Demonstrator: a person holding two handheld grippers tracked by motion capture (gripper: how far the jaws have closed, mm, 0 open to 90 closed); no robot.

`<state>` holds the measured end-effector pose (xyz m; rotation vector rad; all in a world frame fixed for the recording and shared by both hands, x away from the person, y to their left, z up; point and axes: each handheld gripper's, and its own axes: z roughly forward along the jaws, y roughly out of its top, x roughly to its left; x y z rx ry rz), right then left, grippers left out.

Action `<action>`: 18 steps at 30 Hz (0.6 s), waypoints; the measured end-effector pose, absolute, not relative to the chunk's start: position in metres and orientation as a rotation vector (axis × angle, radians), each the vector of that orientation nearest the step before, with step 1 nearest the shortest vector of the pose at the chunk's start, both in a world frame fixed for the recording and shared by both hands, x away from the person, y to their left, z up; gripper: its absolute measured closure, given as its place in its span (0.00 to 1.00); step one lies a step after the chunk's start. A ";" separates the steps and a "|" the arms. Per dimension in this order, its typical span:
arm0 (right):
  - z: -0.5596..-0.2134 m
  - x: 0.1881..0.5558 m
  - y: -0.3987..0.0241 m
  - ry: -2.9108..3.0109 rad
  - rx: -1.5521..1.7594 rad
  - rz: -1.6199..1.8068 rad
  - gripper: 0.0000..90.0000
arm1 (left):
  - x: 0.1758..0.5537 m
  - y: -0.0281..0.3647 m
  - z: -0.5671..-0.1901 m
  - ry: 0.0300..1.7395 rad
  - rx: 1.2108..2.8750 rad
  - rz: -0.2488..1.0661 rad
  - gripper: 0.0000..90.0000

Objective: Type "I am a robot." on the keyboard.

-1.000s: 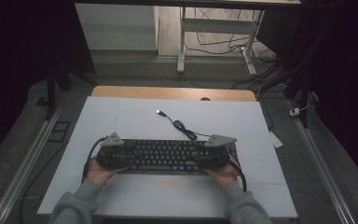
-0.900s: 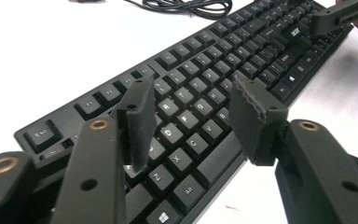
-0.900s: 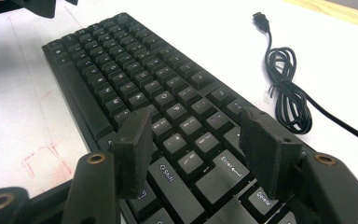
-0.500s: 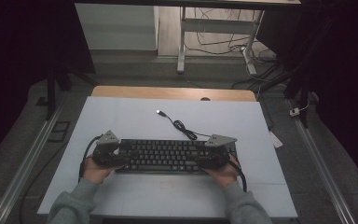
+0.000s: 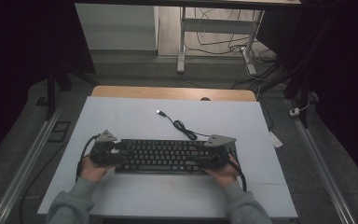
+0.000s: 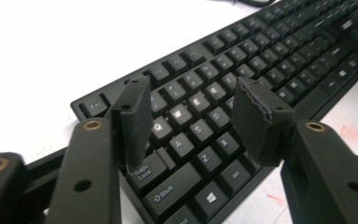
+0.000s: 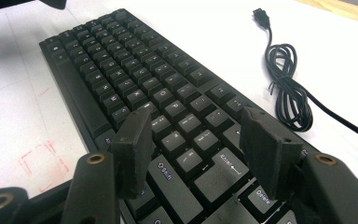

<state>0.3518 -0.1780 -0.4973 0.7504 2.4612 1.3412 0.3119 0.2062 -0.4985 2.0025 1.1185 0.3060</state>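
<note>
A black keyboard (image 5: 165,156) lies flat on the white table top, and its cable (image 5: 182,127) runs back to a USB plug (image 5: 159,112). My left gripper (image 5: 121,151) hovers over the keyboard's left end, with the jaws apart above the Q, W and A keys (image 6: 191,93). They have just been closing a little, with nothing pinched between them. My right gripper (image 5: 204,158) is over the right end, open above the Shift and Enter keys (image 7: 196,121). A hand holds each gripper from the near side.
The coiled cable (image 7: 284,88) lies just behind the keyboard's right half. The white table top (image 5: 135,116) ends in a wooden strip (image 5: 172,93) at the back. Beyond it are table legs and loose wires on the floor (image 5: 214,42). Faint red marks (image 7: 37,163) show in front of the keyboard.
My left gripper has shifted slightly to the left over the keyboard's left end. The right gripper and the keyboard have stayed put.
</note>
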 end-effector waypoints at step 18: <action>-0.499 0.352 -0.176 2.467 0.751 1.324 0.50 | 0.316 0.202 -0.512 1.130 2.106 0.295 0.89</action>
